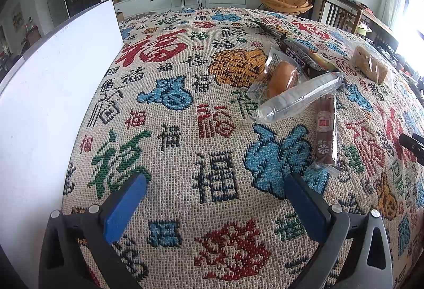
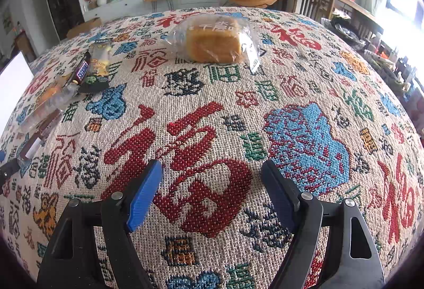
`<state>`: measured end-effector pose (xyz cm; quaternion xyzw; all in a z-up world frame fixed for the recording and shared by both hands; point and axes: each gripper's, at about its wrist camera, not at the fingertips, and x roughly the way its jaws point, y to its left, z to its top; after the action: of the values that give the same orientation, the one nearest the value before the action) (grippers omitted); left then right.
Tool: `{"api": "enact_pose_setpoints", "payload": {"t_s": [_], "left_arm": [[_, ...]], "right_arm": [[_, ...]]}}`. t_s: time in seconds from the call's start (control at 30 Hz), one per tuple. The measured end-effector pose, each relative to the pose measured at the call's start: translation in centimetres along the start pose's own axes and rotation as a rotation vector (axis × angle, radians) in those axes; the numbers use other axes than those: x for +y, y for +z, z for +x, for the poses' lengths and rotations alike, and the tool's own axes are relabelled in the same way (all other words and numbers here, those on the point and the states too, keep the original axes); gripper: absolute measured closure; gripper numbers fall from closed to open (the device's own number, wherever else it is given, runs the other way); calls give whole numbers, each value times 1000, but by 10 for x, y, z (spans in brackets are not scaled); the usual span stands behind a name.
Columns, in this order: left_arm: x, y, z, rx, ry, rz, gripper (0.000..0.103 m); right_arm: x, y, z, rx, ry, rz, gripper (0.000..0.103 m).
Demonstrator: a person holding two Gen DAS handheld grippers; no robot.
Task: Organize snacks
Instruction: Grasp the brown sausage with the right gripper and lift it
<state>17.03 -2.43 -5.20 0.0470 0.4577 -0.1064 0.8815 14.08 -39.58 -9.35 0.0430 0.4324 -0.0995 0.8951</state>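
A patterned woven cloth (image 1: 212,103) covers the table. In the left wrist view a pile of snacks lies ahead to the right: a wrapped bun (image 1: 282,77), a clear tube pack (image 1: 296,98), a brown sausage stick (image 1: 325,130) and a dark chocolate bar (image 1: 299,55). My left gripper (image 1: 216,191) is open over bare cloth, short of the sausage stick. In the right wrist view a bagged yellow cake (image 2: 214,42) sits far ahead. My right gripper (image 2: 212,172) is open above the cloth with nothing between its fingers. The chocolate bar (image 2: 80,71) lies at the far left.
A white box (image 1: 53,103) stands along the table's left side, also seen as the white box (image 2: 13,82) at the edge of the right wrist view. A dark snack packet (image 2: 99,63) lies beside the chocolate bar. Wooden chairs (image 2: 315,2) stand past the far right edge.
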Motion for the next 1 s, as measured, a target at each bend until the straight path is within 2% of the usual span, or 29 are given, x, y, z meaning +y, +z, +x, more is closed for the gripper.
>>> {"api": "enact_pose_setpoints", "payload": {"t_s": [0.4, 0.5, 0.53, 0.57, 0.6, 0.7, 0.73, 0.8, 0.83, 0.9, 0.97, 1.0], "left_arm": [[0, 0, 0, 1, 1, 0, 0], [0, 0, 0, 1, 2, 0, 0], [0, 0, 0, 1, 2, 0, 0], [0, 0, 0, 1, 2, 0, 0], [0, 0, 0, 1, 1, 0, 0], [0, 0, 0, 1, 1, 0, 0], [0, 0, 0, 1, 1, 0, 0], [0, 0, 0, 1, 1, 0, 0], [0, 0, 0, 1, 1, 0, 0], [0, 0, 0, 1, 1, 0, 0], [0, 0, 1, 1, 1, 0, 0], [0, -1, 0, 1, 1, 0, 0]], "right_arm": [[-1, 0, 1, 3, -8, 4, 20], [-1, 1, 2, 9, -1, 9, 16], [0, 3, 3, 15, -6, 15, 16], [4, 8, 4, 64, -14, 40, 16], [10, 15, 4, 116, 14, 56, 17], [49, 39, -6, 158, 309, 134, 18], [66, 46, -8, 173, 377, 141, 18], [113, 63, -4, 248, 469, 93, 19], [139, 70, 4, 302, 486, 43, 20], [173, 76, 20, 370, 429, -47, 21], [190, 76, 33, 399, 333, -105, 29], [194, 74, 39, 412, 291, -120, 52]]}}
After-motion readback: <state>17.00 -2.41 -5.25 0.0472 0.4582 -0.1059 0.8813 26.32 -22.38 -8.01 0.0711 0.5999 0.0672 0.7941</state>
